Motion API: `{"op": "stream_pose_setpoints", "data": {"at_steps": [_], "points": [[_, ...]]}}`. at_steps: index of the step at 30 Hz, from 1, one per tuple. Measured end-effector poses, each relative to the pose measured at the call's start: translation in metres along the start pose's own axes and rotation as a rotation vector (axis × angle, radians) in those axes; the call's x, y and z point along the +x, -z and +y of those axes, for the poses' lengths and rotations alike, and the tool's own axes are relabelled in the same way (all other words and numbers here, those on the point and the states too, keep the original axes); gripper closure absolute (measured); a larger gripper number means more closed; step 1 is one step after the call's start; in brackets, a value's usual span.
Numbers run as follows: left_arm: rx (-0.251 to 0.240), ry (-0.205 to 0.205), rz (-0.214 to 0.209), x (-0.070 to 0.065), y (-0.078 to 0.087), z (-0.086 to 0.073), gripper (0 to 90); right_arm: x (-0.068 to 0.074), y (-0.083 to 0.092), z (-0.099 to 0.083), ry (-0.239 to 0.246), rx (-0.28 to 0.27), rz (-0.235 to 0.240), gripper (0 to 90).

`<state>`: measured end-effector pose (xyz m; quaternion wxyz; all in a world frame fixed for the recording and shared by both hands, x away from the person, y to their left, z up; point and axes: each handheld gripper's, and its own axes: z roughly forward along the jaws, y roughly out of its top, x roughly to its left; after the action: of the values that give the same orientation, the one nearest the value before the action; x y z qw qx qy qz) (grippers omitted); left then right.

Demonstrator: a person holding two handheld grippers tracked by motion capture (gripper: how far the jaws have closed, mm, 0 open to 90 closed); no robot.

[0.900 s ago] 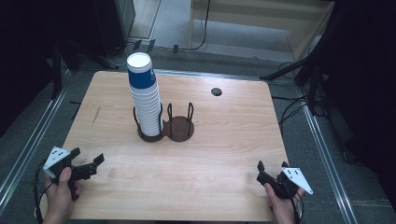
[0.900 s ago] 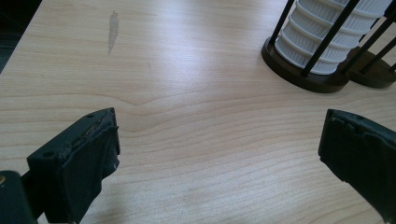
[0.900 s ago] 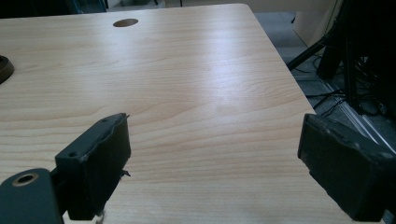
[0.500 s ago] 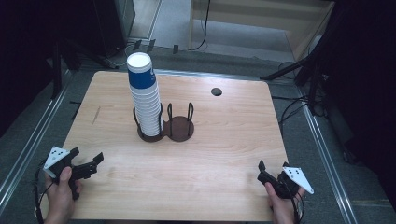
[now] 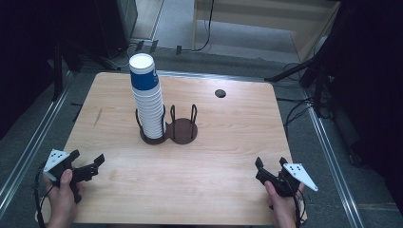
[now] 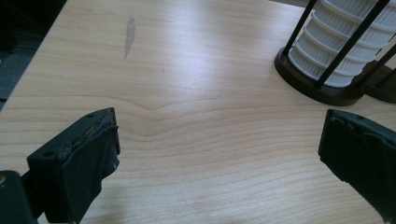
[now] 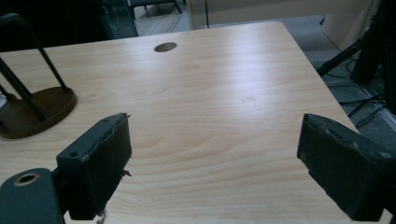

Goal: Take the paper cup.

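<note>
In the high view, a tall stack of white ribbed paper cups (image 5: 146,102), its top cup banded in blue, is seen standing in the left ring of a dark two-ring wire holder (image 5: 167,130) near the middle of the pale wooden table (image 5: 228,128); the right ring is empty. The left gripper (image 5: 87,165) is held near the front left corner, the right gripper (image 5: 270,168) near the front right, both well apart from the stack and both spread with nothing between the jaws.

In the left gripper view, the jaws are seen wide apart over bare wood, with the ribbed cup walls caged by black rods at upper right.

In the right gripper view, the jaws are likewise parted, and the empty ring's base (image 7: 35,109) lies at the left.

The cups are judged light, thin-walled and easily crushed; the top cup would best be taken gently just under its rim.
</note>
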<state>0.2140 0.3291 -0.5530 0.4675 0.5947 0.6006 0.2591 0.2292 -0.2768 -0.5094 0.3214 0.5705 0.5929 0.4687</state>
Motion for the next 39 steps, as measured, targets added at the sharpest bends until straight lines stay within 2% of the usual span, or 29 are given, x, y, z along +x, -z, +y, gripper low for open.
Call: {"op": "stream_pose_setpoints", "data": {"at_steps": [3, 5, 6, 14, 25, 39], "points": [[0.009, -0.027, 0.004, -0.002, 0.0, 0.0, 0.0, 0.01, -0.001, 0.008, 0.006, 0.007, 0.027, 12.5], [0.011, -0.044, 0.007, -0.004, -0.001, 0.0, 0.0, 0.018, -0.002, 0.012, 0.025, 0.007, 0.012, 13.2], [0.012, -0.048, 0.013, -0.005, -0.001, 0.0, 0.0, 0.021, -0.002, 0.014, 0.023, 0.006, 0.023, 13.2], [0.02, -0.053, 0.013, -0.005, -0.002, 0.0, 0.0, 0.05, -0.015, 0.024, 0.051, 0.001, 0.082, 14.1], [0.023, -0.076, 0.008, -0.008, -0.002, 0.0, 0.0, 0.078, -0.031, 0.036, 0.077, -0.017, 0.109, 14.3], [0.02, -0.062, -0.008, -0.006, -0.001, 0.0, 0.0, 0.112, -0.043, 0.05, 0.082, -0.032, 0.156, 14.5]]}}
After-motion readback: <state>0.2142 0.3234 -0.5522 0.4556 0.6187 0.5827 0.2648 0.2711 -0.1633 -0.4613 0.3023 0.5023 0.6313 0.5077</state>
